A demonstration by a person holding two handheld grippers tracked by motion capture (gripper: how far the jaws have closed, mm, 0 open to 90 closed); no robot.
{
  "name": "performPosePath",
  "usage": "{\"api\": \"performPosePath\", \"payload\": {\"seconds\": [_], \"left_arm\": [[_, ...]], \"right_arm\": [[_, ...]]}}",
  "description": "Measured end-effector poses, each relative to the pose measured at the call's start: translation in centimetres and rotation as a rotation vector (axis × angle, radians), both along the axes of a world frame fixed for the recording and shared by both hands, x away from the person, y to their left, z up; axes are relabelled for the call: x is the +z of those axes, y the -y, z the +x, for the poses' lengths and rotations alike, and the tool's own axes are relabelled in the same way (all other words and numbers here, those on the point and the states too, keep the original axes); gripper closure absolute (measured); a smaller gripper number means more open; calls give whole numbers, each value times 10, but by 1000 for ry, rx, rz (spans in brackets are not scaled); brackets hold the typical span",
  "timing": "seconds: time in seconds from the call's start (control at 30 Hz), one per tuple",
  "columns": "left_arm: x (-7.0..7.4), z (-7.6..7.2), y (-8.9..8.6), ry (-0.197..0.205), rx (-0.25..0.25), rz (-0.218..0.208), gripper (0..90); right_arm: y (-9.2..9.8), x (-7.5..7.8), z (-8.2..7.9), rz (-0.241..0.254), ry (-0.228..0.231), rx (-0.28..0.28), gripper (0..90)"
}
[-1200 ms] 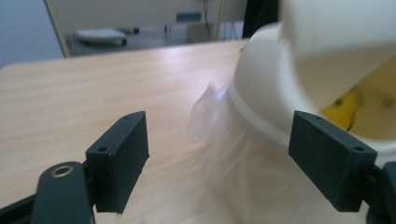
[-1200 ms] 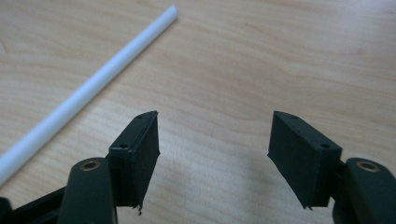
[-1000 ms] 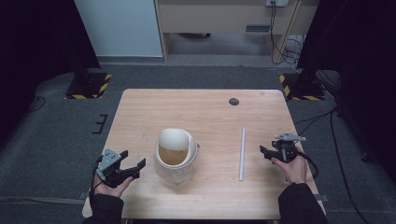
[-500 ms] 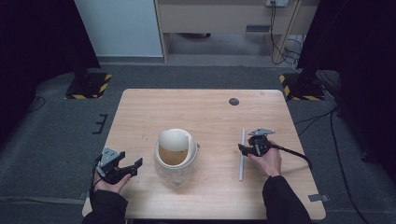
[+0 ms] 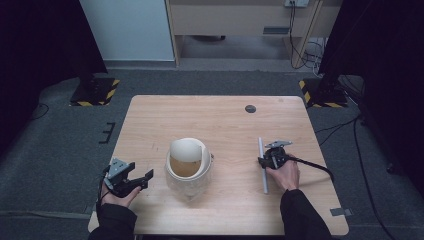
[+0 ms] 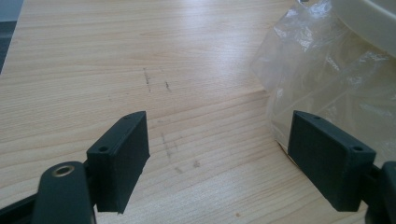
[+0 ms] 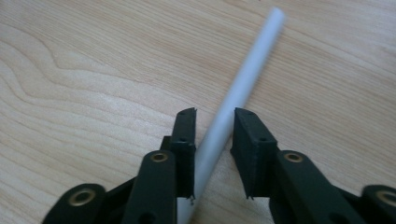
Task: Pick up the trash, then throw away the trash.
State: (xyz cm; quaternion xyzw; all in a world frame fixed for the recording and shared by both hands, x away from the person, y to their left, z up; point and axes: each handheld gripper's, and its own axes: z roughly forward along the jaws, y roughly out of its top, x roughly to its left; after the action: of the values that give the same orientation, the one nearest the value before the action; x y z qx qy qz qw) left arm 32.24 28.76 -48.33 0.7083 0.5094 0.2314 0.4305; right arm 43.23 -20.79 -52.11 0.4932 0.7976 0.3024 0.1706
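A white straw [image 5: 260, 147] lies lengthwise on the right half of the wooden table [image 5: 220, 120]. My right gripper [image 5: 264, 162] is at its middle; the jaws have just been closing, and in the right gripper view both pads touch the straw [image 7: 254, 60] between them [image 7: 214, 119]. A cream cup [image 5: 187, 167] wrapped in clear plastic stands at the table's centre front. Left of it my left gripper [image 5: 141, 170] rests open. In the left gripper view the clear plastic [image 6: 327, 79] lies just beyond the right jaw, and there is bare wood between the jaws [image 6: 219, 158].
A small dark round disc [image 5: 250, 108] sits near the table's far edge. Two stands with yellow-black striped feet [image 5: 95, 92] are on the grey floor past the far corners. A cable [image 5: 315, 165] trails right from my right gripper.
My right hand moved left across the table to the straw and its jaws closed around it. The left hand and the cup stayed where they were.
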Motion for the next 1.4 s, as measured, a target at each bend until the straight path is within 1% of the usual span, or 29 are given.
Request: {"api": "performPosePath", "payload": {"seconds": [0.07, 0.2, 0.23, 0.27, 0.3, 0.33, 0.37, 0.4, 0.43, 0.47, 0.5, 0.53, 0.57, 0.63, 0.67, 0.7, 0.73, 0.77, 0.8, 0.83, 0.93, 0.97, 1.07, 1.1, 1.13, 1.27, 1.3, 1.4], "left_arm": [[0, 0, 0, 0, 1, -1, 200], [0, -1, 0, 1, 5, -9, 202], [0, -1, -1, 1, 5, -12, 202], [0, -1, -1, 1, 4, -15, 202], [0, 0, 0, 2, 2, -17, 202], [0, 0, 0, 4, 0, -17, 203], [0, 0, 0, 5, -2, -18, 203], [1, 0, -1, 10, -5, -18, 203], [1, -1, -1, 15, -5, -19, 203], [2, -1, -1, 18, -5, -20, 203], [2, -1, -1, 23, -5, -22, 203], [3, -1, -1, 28, -3, -23, 203], [3, -1, -1, 29, -4, -23, 203], [3, -1, -1, 30, -6, -22, 203], [3, -1, 0, 30, -7, -21, 203], [3, -1, 0, 30, -8, -22, 203], [3, -1, 0, 32, -9, -23, 203], [4, -1, 0, 34, -10, -23, 203], [4, -2, 0, 38, -10, -23, 203], [5, -2, 0, 40, -10, -24, 203], [5, -2, 0, 40, -8, -24, 203], [5, -2, 1, 41, -8, -25, 203], [6, -2, 1, 46, -11, -29, 203], [6, -2, 1, 50, -13, -31, 203], [7, -2, 1, 52, -14, -34, 203], [11, -4, 1, 70, -10, -45, 202], [13, -5, 1, 80, -8, -50, 202], [19, -6, 1, 110, -3, -58, 200]], "right_arm": [[2, 0, -1, 0, -2, 4, 787], [4, 1, -2, -5, -7, 22, 792], [5, 4, -3, 12, 3, 32, 792], [5, 4, -3, 12, 3, 32, 792], [6, 5, -3, 24, 8, 32, 792], [10, 10, -4, 55, 37, 37, 792], [10, 10, -4, 55, 37, 37, 792], [13, 15, -5, 82, 59, 32, 792], [13, 15, -5, 82, 59, 32, 792], [17, 21, -6, 109, 91, 37, 792], [17, 21, -6, 109, 91, 37, 792], [19, 23, -7, 124, 103, 38, 792], [23, 29, -8, 145, 128, 47, 792], [25, 35, -10, 165, 156, 50, 792], [25, 35, -10, 165, 156, 50, 792], [27, 38, -11, 178, 169, 51, 792], [29, 45, -13, 199, 202, 54, 792], [29, 45, -13, 199, 202, 54, 792], [32, 51, -14, 220, 230, 58, 792], [32, 51, -14, 220, 230, 58, 792], [35, 58, -17, 244, 260, 63, 792], [38, 62, -19, 261, 277, 65, 793], [41, 70, -22, 281, 309, 80, 793], [41, 70, -22, 281, 309, 80, 793], [41, 73, -23, 293, 321, 81, 792], [43, 85, -28, 338, 372, 91, 793], [43, 85, -28, 338, 372, 91, 793], [43, 92, -31, 356, 400, 101, 792]]}}
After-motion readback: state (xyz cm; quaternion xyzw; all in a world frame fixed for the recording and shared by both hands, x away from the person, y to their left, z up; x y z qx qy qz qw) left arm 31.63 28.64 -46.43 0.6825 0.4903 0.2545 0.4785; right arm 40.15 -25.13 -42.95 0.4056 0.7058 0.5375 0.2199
